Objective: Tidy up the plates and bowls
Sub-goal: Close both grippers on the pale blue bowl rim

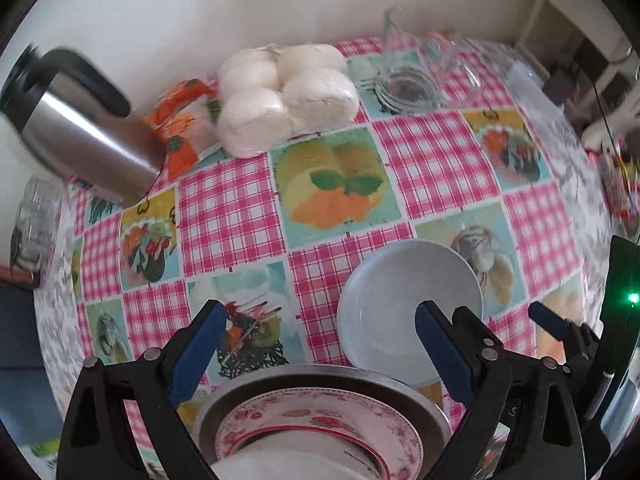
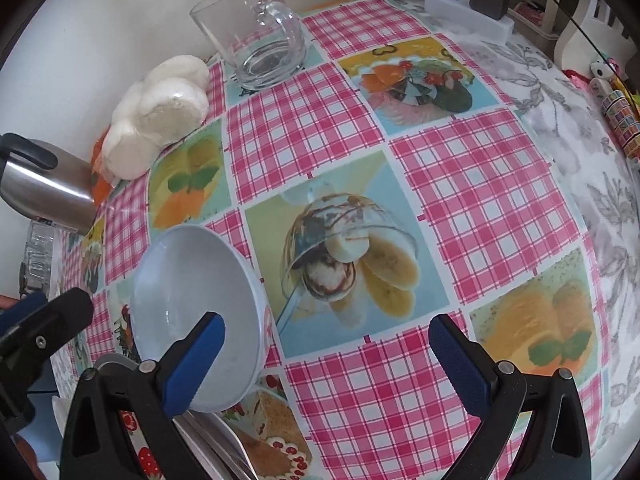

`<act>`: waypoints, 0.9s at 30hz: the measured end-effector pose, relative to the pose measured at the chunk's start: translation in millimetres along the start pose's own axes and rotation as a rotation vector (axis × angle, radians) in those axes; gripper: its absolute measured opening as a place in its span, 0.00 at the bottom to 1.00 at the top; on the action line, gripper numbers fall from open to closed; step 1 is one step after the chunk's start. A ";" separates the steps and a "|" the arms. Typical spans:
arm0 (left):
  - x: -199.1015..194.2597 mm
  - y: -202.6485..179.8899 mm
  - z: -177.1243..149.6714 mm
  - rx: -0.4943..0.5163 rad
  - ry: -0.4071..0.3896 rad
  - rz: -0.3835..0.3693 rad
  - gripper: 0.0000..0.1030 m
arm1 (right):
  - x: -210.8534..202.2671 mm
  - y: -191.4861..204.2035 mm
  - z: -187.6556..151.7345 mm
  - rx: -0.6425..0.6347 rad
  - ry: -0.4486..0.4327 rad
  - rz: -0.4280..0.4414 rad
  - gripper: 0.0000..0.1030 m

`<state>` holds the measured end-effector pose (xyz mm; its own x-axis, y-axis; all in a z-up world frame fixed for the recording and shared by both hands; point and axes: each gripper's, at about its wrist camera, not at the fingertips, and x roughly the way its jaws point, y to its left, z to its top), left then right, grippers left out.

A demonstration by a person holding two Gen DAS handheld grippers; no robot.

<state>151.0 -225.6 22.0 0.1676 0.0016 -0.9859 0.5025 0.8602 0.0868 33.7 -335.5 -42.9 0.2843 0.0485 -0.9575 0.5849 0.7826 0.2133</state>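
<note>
With both tools gaping and holding nothing, we judge stacking comes next. We'd bring the right tool [image 2: 324, 346] squarely over the white bowl's [image 2: 192, 304] rim, clear of the floral plate [image 1: 320, 436].

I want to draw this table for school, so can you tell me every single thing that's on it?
tablecloth: one, pink check with dessert pictures, covers the table
white bowl: one, tilted near the front
metal plate: one, silver, front edge
floral plate: one, pink and white, on the metal plate
glass mug: one, clear, by the wall
buns: one wrapped pack, white, by the wall
orange packet: one, beside the buns
thermos: one, steel with black handle
white charger box: one, far corner
left gripper: black with blue pads, open over the plates
right gripper: same, open beside the bowl
</note>
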 end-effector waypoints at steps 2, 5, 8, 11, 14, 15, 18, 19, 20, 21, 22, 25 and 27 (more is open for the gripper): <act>5.4 -0.1 5.6 -0.001 0.034 -0.008 0.93 | 2.2 1.5 0.4 -0.004 0.003 0.000 1.00; 14.9 -2.6 11.2 0.002 0.076 -0.002 0.92 | 2.9 4.0 1.1 -0.006 -0.001 0.004 1.00; 24.4 -4.0 14.7 0.002 0.104 0.010 0.91 | 4.8 6.2 1.6 -0.005 -0.003 0.015 1.00; 35.3 -6.2 17.5 0.004 0.136 0.015 0.81 | 7.0 7.3 1.8 0.004 -0.003 0.021 0.96; 46.8 -10.0 18.6 0.016 0.165 0.028 0.78 | 9.8 7.2 1.5 0.016 0.007 0.036 0.94; 51.2 -11.1 19.1 0.019 0.175 0.030 0.77 | 10.5 7.2 1.4 0.020 0.011 0.043 0.94; 60.8 -12.5 20.6 0.020 0.205 0.038 0.71 | 12.5 8.5 1.3 0.027 0.017 0.065 0.89; 63.5 -13.2 20.9 0.023 0.213 0.047 0.70 | 12.1 7.9 0.7 0.030 0.019 0.069 0.86; 65.9 -14.2 21.5 0.029 0.220 0.060 0.70 | 13.1 8.4 0.6 0.031 0.023 0.074 0.84; 68.2 -15.4 22.4 0.035 0.227 0.072 0.69 | 13.8 8.9 0.1 0.033 0.027 0.078 0.82; 70.0 -16.5 22.7 0.040 0.232 0.076 0.67 | 15.0 9.1 -0.1 0.036 0.032 0.087 0.79; 77.2 -21.2 22.5 0.051 0.256 0.074 0.59 | 18.5 10.1 -1.2 0.041 0.047 0.111 0.71; 82.2 -24.1 22.5 0.055 0.271 0.079 0.54 | 20.3 10.5 -1.8 0.046 0.054 0.115 0.63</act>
<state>171.7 -257.7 -57.9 -0.0211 0.2098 -0.9775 0.5436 0.8230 0.1649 44.3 -325.2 -60.4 0.3110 0.1708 -0.9349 0.5851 0.7408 0.3300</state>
